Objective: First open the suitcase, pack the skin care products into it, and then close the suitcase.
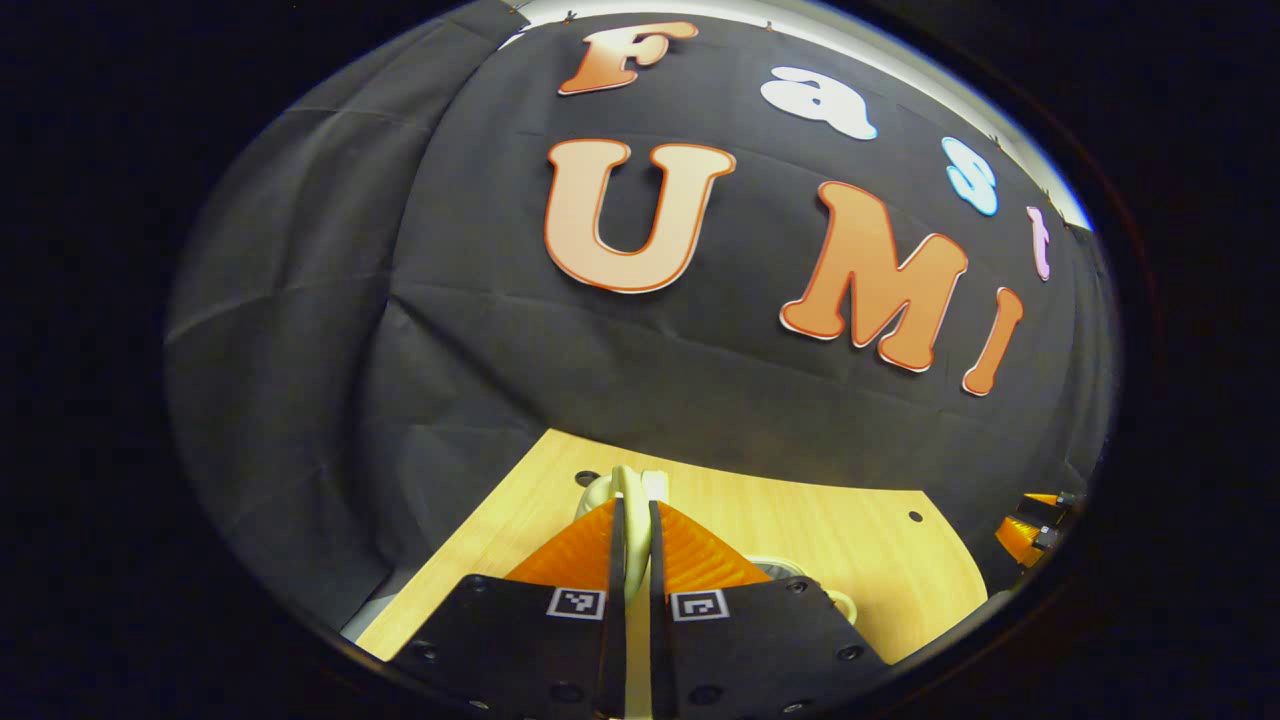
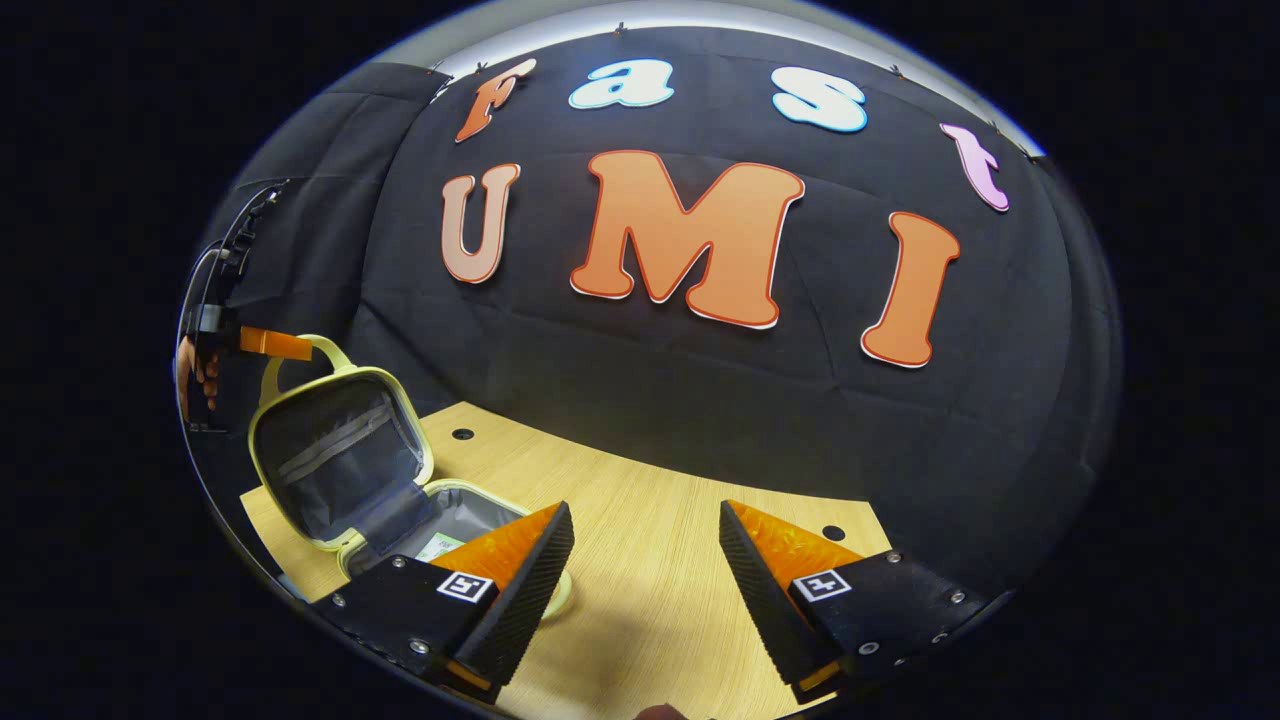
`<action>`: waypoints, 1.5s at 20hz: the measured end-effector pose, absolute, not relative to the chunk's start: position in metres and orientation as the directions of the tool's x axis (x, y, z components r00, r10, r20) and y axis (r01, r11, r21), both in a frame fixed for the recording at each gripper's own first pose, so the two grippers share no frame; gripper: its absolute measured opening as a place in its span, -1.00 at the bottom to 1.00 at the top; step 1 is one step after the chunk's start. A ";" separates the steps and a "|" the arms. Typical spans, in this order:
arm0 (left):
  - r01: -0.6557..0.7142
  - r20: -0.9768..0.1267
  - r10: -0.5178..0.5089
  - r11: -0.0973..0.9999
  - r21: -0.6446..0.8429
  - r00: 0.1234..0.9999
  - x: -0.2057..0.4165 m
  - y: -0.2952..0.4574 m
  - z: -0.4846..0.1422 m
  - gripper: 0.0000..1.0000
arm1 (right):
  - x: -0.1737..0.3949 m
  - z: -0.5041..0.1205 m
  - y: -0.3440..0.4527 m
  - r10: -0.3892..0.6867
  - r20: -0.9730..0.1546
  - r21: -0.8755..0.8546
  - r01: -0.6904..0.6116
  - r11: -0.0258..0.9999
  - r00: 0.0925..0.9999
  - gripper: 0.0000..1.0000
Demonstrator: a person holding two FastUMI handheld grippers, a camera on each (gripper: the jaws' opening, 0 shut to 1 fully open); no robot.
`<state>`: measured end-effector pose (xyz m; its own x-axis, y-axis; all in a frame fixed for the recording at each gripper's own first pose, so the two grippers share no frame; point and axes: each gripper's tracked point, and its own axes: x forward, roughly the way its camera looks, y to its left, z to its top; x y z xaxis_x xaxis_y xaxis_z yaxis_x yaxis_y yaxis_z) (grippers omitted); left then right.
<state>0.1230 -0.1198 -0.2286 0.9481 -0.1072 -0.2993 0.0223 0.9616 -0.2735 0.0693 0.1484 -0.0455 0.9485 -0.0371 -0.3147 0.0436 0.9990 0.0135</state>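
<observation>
Left gripper is clenched on the pale cream handle loop of the small soft-sided suitcase, both fingers pressing its thin strap; seen from the right gripper view, that gripper holds the lid upright by the handle at the table's left end. Right gripper hangs released, jaws wide apart over the bare light wooden table, touching nothing, with the case's open base just beside its near finger. Judging by its fabric lining and slack hinge, the case is light and floppy, so the lid would likely fall if let go; the stiff rim or handle gives the surest hold.
</observation>
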 end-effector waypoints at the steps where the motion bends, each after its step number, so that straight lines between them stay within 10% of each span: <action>1: 0.041 -0.293 -0.124 0.961 -0.274 0.948 0.124 -0.134 -0.226 -0.81 | 0.068 -0.045 0.145 -0.039 -0.309 0.014 0.045 0.999 0.950 0.87; 30: 0.345 -0.491 -0.424 0.905 -0.248 0.761 0.092 -0.450 -0.336 -0.78 | 0.026 -0.076 0.068 -0.033 -0.316 0.077 0.060 0.995 0.948 0.87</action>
